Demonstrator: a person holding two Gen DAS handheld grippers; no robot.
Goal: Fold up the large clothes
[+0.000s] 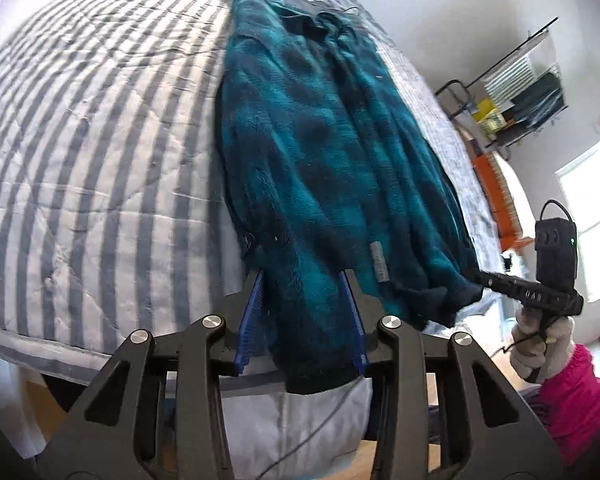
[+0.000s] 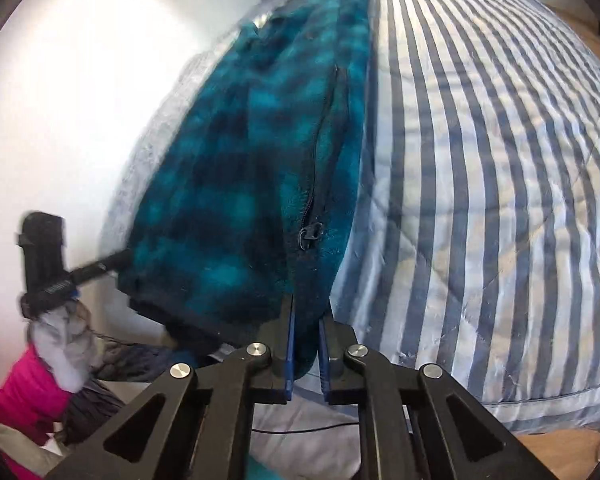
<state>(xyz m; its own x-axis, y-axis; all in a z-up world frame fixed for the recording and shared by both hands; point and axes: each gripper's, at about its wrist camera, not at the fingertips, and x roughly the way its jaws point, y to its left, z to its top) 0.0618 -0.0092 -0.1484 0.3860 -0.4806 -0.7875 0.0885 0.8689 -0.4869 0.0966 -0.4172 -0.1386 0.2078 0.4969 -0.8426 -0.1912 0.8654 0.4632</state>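
Striped quilt (image 1: 100, 152) under teal fleece jacket (image 1: 320, 152) (shelving (image 1: 520, 92) beyond)

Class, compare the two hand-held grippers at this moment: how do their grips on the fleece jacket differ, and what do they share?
The left hand-held gripper has its blue pads set wide around a thick bunch of the jacket hem; the right hand-held gripper is pinched narrow on a thin fold. The right grips just below the zipper pull; the left grips beside a grey label. Both hold the hem at the striped bed's edge.
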